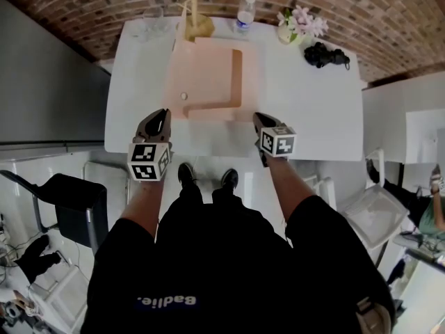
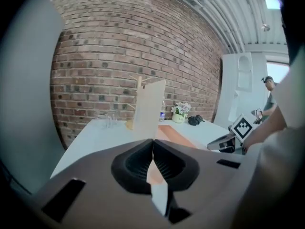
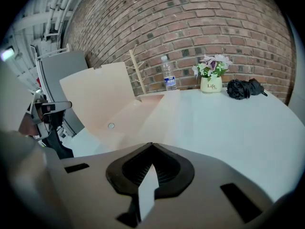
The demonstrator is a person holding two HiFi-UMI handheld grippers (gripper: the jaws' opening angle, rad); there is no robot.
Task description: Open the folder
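folder: peach folder (image 1: 208, 75) on the white table (image 1: 313, 110), near edge facing the person, between the two grippers; partly opened.
cover: front cover (image 3: 95, 97) lifted off the base, standing tilted up on the left side; edge-on in the left gripper view.
left gripper: left gripper (image 2: 153, 144) has its jaws pressed together on the thin near edge of the cover, a pink strip showing between the pads.
right gripper: right gripper (image 3: 152, 146) has its jaws together, nothing seen between the pads; tip sits at the near right corner of the bottom leaf (image 3: 155, 116). Can't tell if it presses on it.
risk 1: cover slips out, since the grip is only on a thin edge of slick card; it would likely flop back shut.
risk 2: whole folder drags or lifts with the cover if the bottom leaf isn't pinned.
risk 3: cover bends or creases if pulled sideways rather than swung about the spine.
risk 4: swung far over, the cover could hit the glasses (image 1: 149, 26) at the far left.
folder contents: no papers seen; only a darker L-shaped band and a small round snap (image 3: 111, 126).
flower pot: flower pot (image 3: 209, 85) holds pink and white flowers.
water bottle: water bottle (image 3: 167, 75) is upright and capped; fill level unclear.
glasses contents: clear, look empty.
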